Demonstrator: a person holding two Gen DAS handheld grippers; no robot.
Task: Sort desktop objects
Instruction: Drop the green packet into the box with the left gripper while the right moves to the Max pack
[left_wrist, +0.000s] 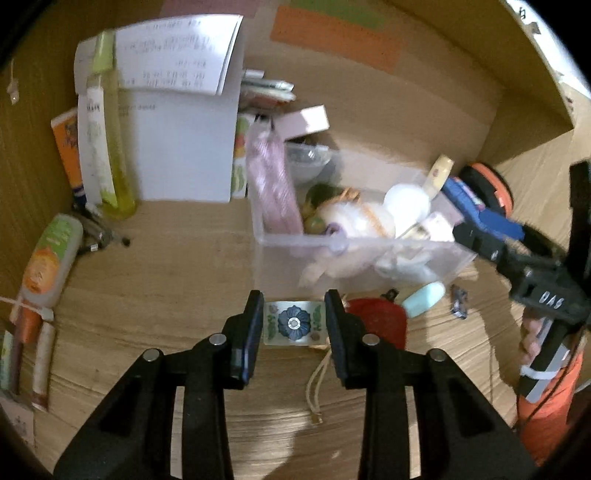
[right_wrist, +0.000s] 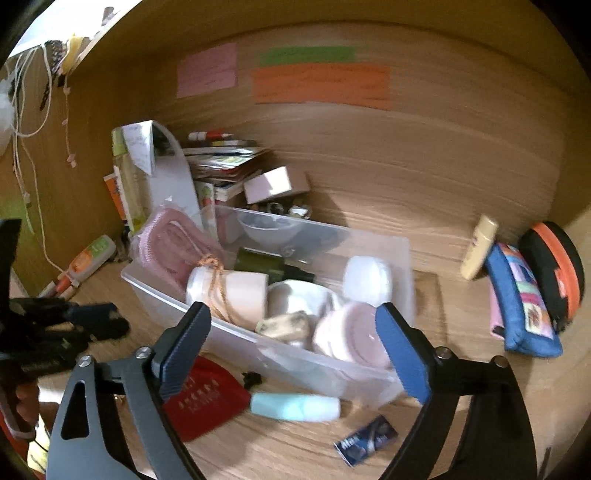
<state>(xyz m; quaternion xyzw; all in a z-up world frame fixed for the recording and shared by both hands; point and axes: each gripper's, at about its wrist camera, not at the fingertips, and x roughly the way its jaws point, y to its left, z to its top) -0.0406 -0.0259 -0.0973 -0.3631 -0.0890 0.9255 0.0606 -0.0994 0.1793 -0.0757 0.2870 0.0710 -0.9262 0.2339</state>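
- A wooden desk (left_wrist: 166, 280) sits inside a wooden nook, and colored paper notes (right_wrist: 320, 83) are stuck on the back wall in the upper middle of the right wrist view.
- A clear plastic bin (left_wrist: 280, 254) stands in the middle of the desk. It is full of small things, like a pink cloth (right_wrist: 173, 243) and a white round jar (right_wrist: 366, 280).
- The left gripper (left_wrist: 294, 328) is at the bottom middle of its view. Its jaws are partly apart, one on each side of a small card with a blue flower (left_wrist: 294, 324). I cannot tell if they touch the card.
- The right gripper (right_wrist: 295, 350) hovers in front of the bin with its jaws wide apart and nothing in them.
- A red pouch (right_wrist: 207, 398) and a light blue tube (right_wrist: 295, 406) lie on the desk just in front of the bin.
- A blue pencil case (right_wrist: 521, 302) leans at the right side, next to a black and orange case (right_wrist: 554, 269).
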